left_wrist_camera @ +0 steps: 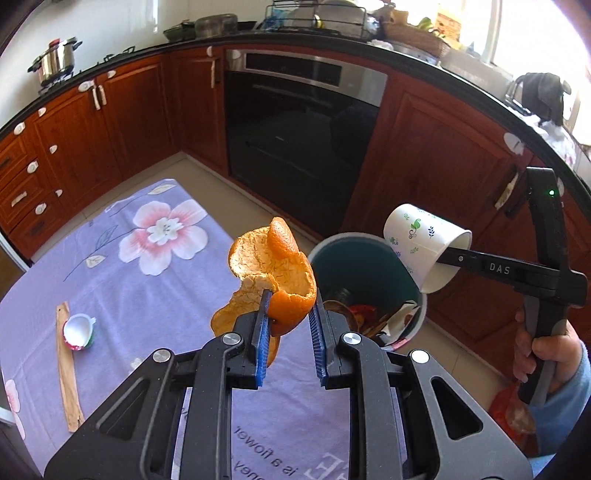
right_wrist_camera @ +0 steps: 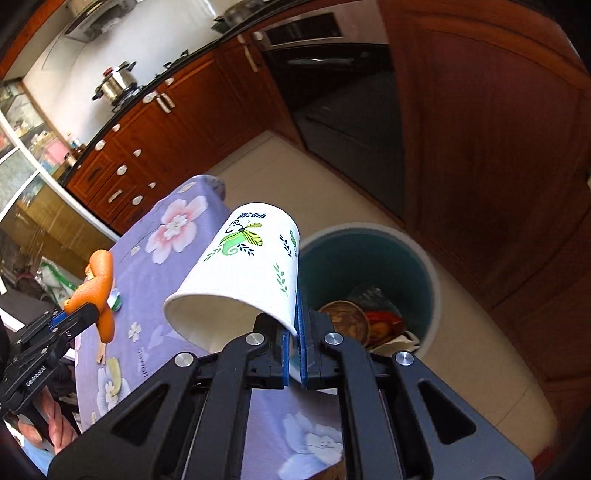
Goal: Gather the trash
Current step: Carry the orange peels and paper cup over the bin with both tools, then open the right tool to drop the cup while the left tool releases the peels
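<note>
Bright daylight, blown-out window (left_wrist_camera: 535, 33) glare, sharp focus, strong fisheye bending at edges

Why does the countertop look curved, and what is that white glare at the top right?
Left wrist view: the fisheye lens bows the countertop, and window daylight burns out to white. Right wrist view: the same bending warps the cabinets; no glare there.
</note>
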Demonstrator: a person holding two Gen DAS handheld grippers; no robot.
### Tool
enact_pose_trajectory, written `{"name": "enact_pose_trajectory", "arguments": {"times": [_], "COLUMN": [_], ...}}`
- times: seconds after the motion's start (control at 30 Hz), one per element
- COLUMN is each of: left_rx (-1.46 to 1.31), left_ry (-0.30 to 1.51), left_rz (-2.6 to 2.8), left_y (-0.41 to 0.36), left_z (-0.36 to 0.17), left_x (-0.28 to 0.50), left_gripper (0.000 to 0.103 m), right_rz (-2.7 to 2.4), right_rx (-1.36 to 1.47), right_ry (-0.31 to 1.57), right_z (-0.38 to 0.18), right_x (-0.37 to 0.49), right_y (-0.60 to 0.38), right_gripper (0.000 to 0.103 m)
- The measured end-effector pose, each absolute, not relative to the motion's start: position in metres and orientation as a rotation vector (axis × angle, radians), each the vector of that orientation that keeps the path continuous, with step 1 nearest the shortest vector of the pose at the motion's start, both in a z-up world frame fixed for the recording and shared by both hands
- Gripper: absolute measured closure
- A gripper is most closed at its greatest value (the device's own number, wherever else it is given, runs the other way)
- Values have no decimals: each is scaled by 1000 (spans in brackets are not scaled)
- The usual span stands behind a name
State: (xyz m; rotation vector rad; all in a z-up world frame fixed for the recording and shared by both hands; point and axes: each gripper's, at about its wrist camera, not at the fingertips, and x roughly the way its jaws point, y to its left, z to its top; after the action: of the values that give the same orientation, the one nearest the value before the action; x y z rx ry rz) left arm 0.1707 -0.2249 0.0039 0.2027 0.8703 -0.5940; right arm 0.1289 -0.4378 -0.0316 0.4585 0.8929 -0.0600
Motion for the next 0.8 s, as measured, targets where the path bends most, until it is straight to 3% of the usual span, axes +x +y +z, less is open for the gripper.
{"name": "enact_pose_trajectory", "arguments": {"times": [0.5,0.6,0.67,0.77,0.8], "left_rx": [282,284,286,292,294], "left_ry": [966,982,992,1007,1012], "left_rz": [-667,-677,-682,-689,-693], "left_y": [-307,-313,-319,-327,-329], "left_z": [-34,-41,-46,-52,-54], "left_x": [184,186,188,190,191], "left_gripper": [83,82,82,82,82], "right_rz": [-135,-131,-131,-128,-126], "right_rx": [531,544,549,549,553], "right_ry": [1030,1041,1035,1028,1030], "right_z": [-100,-105,-107,-106,-106], "right_x": [145,150,152,155,156], "right_y": [-499,-505,-508,-511,-512], "right_gripper": [95,80,58,52,41]}}
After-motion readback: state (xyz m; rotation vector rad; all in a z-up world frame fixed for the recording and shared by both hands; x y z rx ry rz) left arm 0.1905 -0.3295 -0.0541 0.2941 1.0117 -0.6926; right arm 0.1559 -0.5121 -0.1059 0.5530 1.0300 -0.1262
